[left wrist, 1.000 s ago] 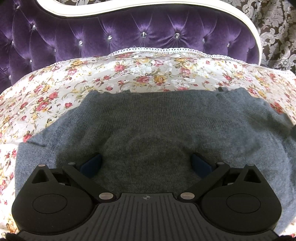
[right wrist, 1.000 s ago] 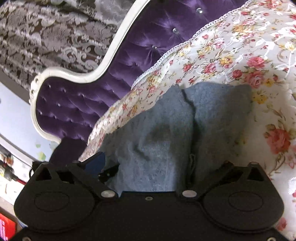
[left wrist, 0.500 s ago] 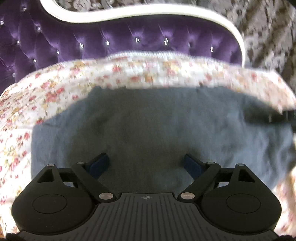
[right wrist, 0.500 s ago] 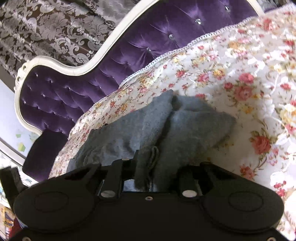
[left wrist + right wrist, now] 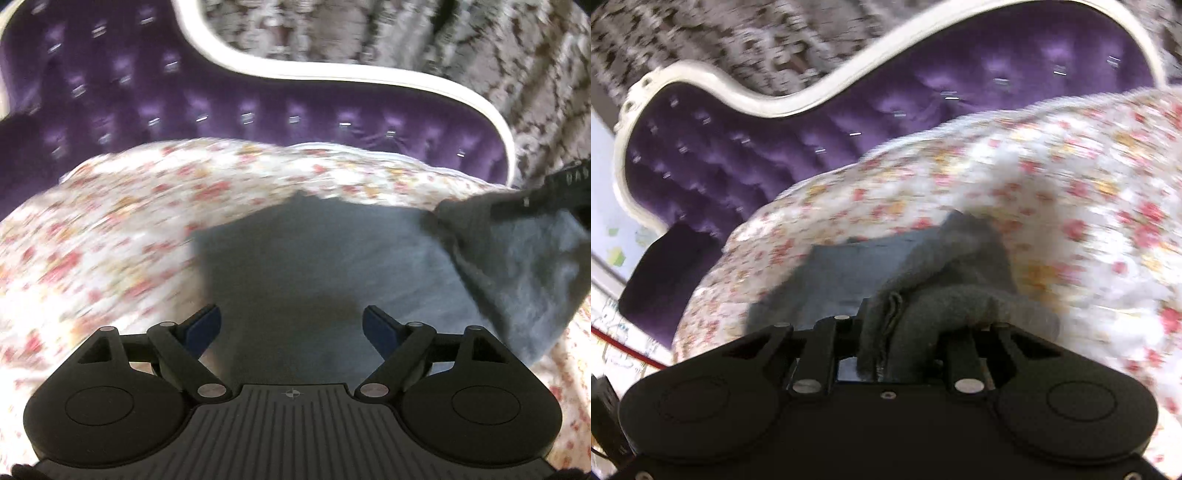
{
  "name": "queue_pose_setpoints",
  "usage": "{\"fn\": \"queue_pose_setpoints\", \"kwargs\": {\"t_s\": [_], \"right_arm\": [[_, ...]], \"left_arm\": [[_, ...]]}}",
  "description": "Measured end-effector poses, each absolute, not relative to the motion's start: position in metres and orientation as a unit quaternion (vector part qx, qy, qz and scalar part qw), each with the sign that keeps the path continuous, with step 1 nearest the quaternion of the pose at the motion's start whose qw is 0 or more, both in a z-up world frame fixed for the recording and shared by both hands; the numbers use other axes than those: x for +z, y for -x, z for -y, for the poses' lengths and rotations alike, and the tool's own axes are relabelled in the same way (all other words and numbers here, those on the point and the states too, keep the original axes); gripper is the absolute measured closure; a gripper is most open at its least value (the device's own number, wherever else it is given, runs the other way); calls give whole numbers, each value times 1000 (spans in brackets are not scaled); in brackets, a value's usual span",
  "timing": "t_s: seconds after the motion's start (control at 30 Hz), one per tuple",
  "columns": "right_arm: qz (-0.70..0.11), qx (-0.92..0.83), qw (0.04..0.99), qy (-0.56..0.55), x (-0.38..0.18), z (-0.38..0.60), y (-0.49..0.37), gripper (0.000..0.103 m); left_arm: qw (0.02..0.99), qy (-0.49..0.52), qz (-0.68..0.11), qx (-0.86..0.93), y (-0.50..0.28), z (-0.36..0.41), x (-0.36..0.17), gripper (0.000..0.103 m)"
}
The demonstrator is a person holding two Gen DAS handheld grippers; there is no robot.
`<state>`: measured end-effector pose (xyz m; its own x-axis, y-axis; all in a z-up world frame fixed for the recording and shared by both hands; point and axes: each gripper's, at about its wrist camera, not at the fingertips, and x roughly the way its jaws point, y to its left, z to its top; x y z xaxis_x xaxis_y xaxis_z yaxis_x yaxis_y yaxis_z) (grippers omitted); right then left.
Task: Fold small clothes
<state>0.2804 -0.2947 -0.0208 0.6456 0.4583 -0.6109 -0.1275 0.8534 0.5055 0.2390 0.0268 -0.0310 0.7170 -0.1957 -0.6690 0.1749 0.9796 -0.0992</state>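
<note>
In the left wrist view, which is blurred, a floral bedsheet (image 5: 110,236) is seen spread across the left side and far part of the bed, with a purple tufted headboard (image 5: 258,110) edged in white standing behind it and patterned grey wallpaper (image 5: 406,44) above that. Toward the middle, the grey knitted garment (image 5: 314,266) is laid flat on the sheet, its left edge running straight down toward the camera. The left gripper (image 5: 291,326) is held above the near part of this garment with its blue-padded fingers (image 5: 203,325) spread wide apart and nothing caught between them; whether the pads touch the knit cannot be told. At the right, one end of the garment is lifted off the bed and doubled over the flat part, and a dark black object is seen at its raised top corner by the frame edge.

In the right wrist view, the headboard (image 5: 775,155) occupies the left and top, and the bedsheet (image 5: 1052,184) fills the right. In the centre, the garment (image 5: 871,266) is bunched, and a thick fold with a seam is clamped in the right gripper (image 5: 897,332), whose fingers are drawn close together on the knit. The remainder of the garment trails away onto the sheet beyond.
</note>
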Motion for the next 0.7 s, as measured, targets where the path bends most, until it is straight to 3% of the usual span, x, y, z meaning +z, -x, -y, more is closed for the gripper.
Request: {"fn": "queue_pose_setpoints", "kwargs": {"t_s": [0.57, 0.6, 0.7], "right_arm": [[-442, 226, 863, -91, -56, 97, -325, 72], [-446, 233, 860, -83, -58, 91, -325, 69], [-439, 268, 853, -92, -57, 85, -324, 40]], "left_arm": [[915, 77, -386, -84, -204, -109, -50, 19], [914, 80, -388, -85, -203, -111, -52, 19], [911, 87, -394, -86, -201, -115, -54, 19]]}}
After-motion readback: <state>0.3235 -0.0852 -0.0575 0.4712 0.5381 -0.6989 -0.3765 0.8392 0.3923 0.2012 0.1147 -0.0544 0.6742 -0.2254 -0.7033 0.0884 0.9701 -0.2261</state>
